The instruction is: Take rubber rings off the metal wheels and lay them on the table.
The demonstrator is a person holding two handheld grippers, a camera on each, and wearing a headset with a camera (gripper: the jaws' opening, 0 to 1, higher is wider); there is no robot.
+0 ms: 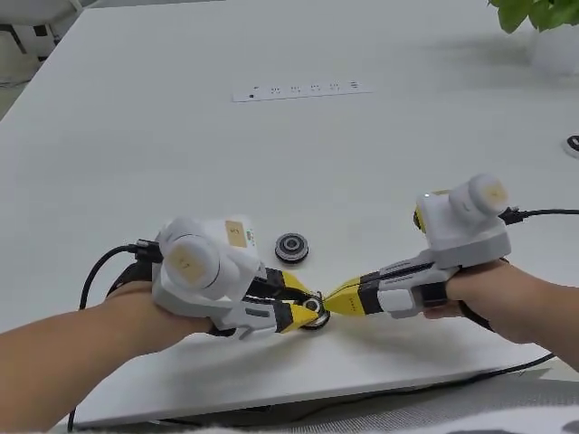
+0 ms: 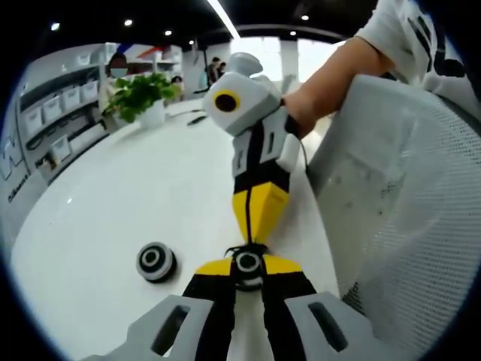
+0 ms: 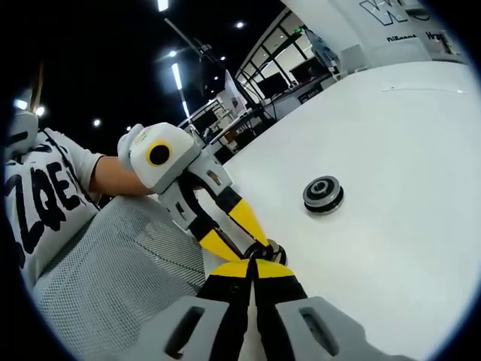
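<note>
The left gripper (image 1: 306, 313) clamps a wheel (image 2: 246, 265) near the desk's (image 1: 181, 136) front edge. The right gripper (image 1: 329, 304) is pinched shut at its rim; a second wheel (image 1: 291, 246) lies nearby.

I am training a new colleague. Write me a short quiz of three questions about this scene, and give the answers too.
1. What do the jaws of the left gripper clamp? A) a metal wheel B) a cable C) nothing
2. True or false: the second wheel lies loose on the table, apart from both grippers.
3. Fill in: the tips of the right gripper, which meet the clamped wheel, are ____ (open or shut).
Key: 1 A; 2 true; 3 shut.
</note>
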